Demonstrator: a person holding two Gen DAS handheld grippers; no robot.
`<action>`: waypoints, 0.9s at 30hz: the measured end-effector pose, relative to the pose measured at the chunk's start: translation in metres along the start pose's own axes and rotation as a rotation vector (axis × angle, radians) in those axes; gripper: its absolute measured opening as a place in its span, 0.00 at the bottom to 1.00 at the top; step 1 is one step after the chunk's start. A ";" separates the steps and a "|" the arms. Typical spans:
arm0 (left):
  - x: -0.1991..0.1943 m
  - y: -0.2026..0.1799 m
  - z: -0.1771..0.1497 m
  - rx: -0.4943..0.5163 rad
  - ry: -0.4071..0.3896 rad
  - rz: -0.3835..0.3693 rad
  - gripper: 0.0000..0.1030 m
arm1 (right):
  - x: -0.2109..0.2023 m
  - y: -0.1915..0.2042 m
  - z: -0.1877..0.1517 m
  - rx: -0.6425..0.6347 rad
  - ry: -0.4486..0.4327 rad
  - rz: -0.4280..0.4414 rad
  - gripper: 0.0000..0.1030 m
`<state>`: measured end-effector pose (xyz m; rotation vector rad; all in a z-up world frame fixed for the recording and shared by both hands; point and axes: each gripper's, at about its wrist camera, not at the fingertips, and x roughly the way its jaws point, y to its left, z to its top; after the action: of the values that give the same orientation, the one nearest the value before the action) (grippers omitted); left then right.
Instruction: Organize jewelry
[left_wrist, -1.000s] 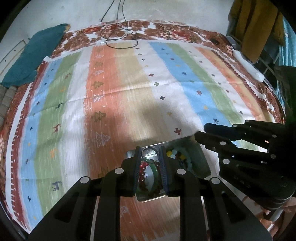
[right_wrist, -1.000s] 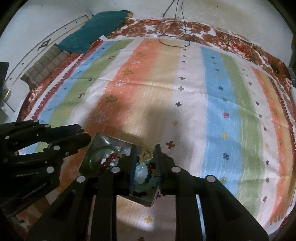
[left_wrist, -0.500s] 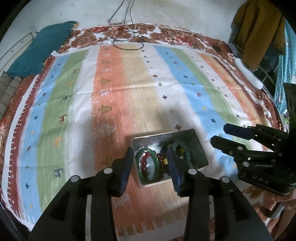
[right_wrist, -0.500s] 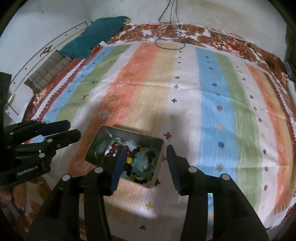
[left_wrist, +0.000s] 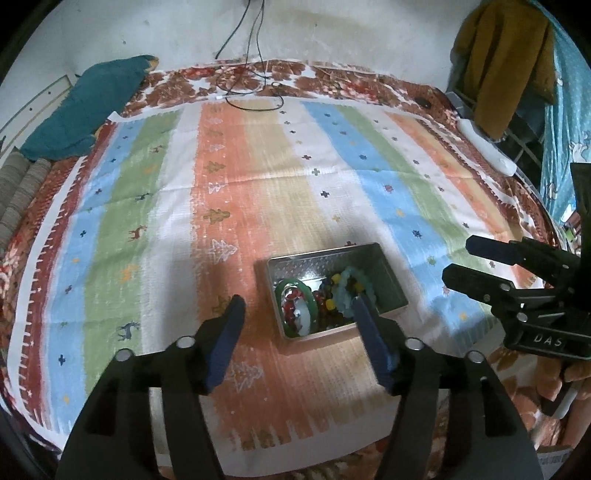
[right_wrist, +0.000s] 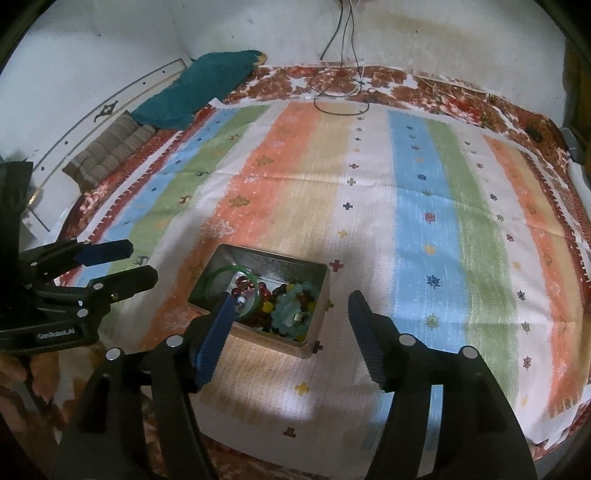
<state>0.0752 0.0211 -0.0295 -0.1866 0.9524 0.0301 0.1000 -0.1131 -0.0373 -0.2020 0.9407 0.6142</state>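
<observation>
A metal tin (left_wrist: 388, 275) sits on a striped cloth (left_wrist: 258, 184) spread over a bed, near the cloth's front edge; inside it lie a green bangle (left_wrist: 295, 308), dark red beads (left_wrist: 291, 295), a pale blue bead bracelet (left_wrist: 351, 291) and a heap of mixed coloured beads (left_wrist: 327, 299), all crowded toward the near end of the tin; the far end of the tin shows bare metal. The left gripper (left_wrist: 297, 314) hangs above the near side of the tin with its fingers (left_wrist: 232, 325) spread wide and holding nothing; its right finger overlaps the tin's near corner in the left wrist view, though whether it touches cannot be told. The right gripper (right_wrist: 288, 308) hangs likewise over the tin's near edge, fingers (right_wrist: 360, 317) wide and bare; its left finger covers part of the bangle in that view. Each gripper appears at the edge of the other's view, one on either side of the tin. Around the cloth: a teal towel (left_wrist: 81, 110) at the far left corner, a striped cushion (right_wrist: 110, 155) beside it, a looped black cable (left_wrist: 251, 92) at the far edge running up the wall, a white bar-shaped object (left_wrist: 487, 147) along the right edge, and a mustard garment (left_wrist: 502, 59) hanging at the far right.
</observation>
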 end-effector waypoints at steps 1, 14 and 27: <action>-0.003 0.001 -0.002 -0.002 -0.005 -0.002 0.68 | -0.002 0.000 -0.001 -0.003 -0.003 -0.003 0.67; -0.035 -0.003 -0.022 0.003 -0.075 -0.022 0.90 | -0.027 0.009 -0.017 -0.030 -0.064 -0.020 0.88; -0.050 -0.016 -0.034 0.052 -0.192 0.054 0.94 | -0.044 0.025 -0.036 -0.106 -0.135 -0.054 0.92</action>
<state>0.0207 0.0029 -0.0055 -0.1075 0.7661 0.0720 0.0416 -0.1252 -0.0202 -0.2758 0.7709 0.6209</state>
